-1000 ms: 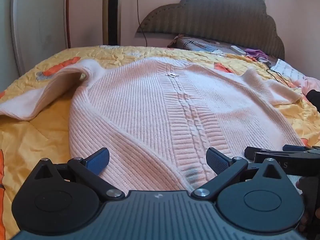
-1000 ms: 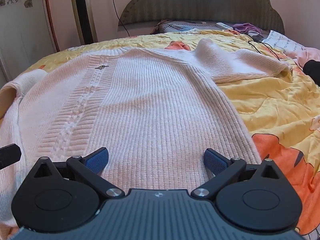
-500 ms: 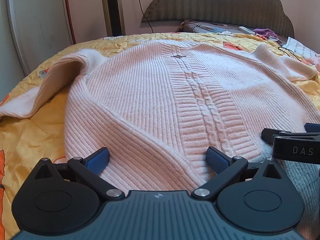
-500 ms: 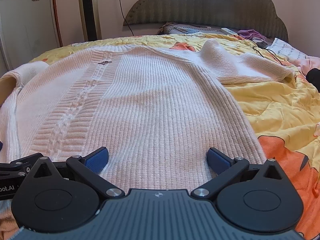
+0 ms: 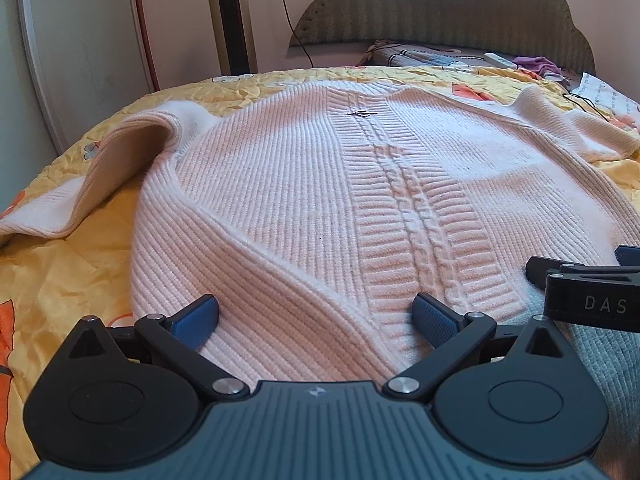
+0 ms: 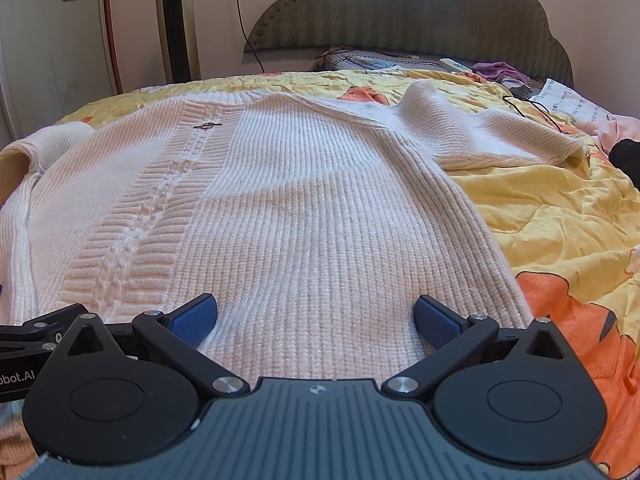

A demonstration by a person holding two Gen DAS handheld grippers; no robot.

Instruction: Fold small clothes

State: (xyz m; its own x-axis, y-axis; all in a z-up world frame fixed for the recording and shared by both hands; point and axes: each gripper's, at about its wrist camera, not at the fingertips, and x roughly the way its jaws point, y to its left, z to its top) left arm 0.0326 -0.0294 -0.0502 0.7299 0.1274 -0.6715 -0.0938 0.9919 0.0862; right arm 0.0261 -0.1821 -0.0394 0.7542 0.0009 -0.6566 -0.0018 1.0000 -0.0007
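Note:
A pale pink ribbed knit sweater [image 5: 304, 184] [image 6: 288, 208] lies spread front-up on the yellow bedspread, collar toward the headboard, a cable band down its middle. One sleeve [image 5: 92, 184] trails off to the left; the other sleeve [image 6: 500, 136] lies out to the right. My left gripper [image 5: 316, 318] is open at the hem, its blue pads straddling a raised ridge of knit. My right gripper [image 6: 316, 316] is open at the hem's right part, over flat knit. Each gripper shows at the edge of the other's view.
The bed's yellow quilt [image 6: 560, 216] with orange prints surrounds the sweater. A grey headboard [image 6: 400, 12], pillows with a remote and purple cloth [image 6: 496, 69] sit at the back. A tower fan [image 5: 230, 16] stands by the wall. A black cable [image 6: 532, 108] lies at the right.
Both grippers have backed toward the hem and tilted up, so more of the room and headboard shows. They stay open throughout. The sweater lies as before.

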